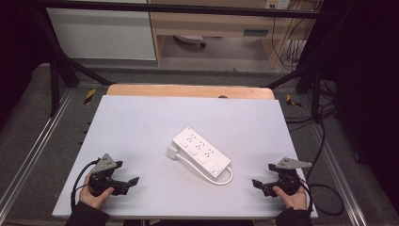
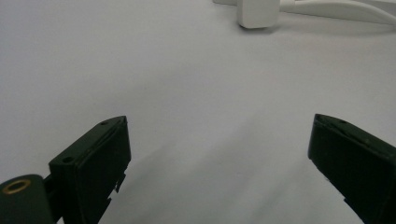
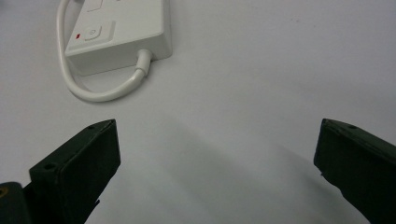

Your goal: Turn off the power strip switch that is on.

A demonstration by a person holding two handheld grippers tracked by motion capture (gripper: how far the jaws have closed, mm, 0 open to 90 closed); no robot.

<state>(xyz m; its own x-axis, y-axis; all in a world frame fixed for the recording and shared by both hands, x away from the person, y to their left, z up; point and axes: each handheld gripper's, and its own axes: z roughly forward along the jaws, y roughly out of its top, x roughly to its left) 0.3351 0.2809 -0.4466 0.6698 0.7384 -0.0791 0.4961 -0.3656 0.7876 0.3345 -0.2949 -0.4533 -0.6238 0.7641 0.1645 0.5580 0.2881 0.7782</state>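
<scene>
The white tabletop [image 1: 141, 122] is lying bare but for a white power strip [image 1: 201, 153], which is sitting near its middle at a slant with its white cord [image 1: 200, 168] looping round from the switch end and its plug [image 1: 172, 152] resting just beside the far end, not pushed into any socket. Nothing is looking started yet: the left gripper [image 1: 133, 181] and the right gripper [image 1: 256, 182] are both resting at the near edge, well apart from the strip, jaws standing wide apart and gripping nothing. By my reading the whole job is still lying ahead, starting with a reach toward the strip or its plug.
</scene>
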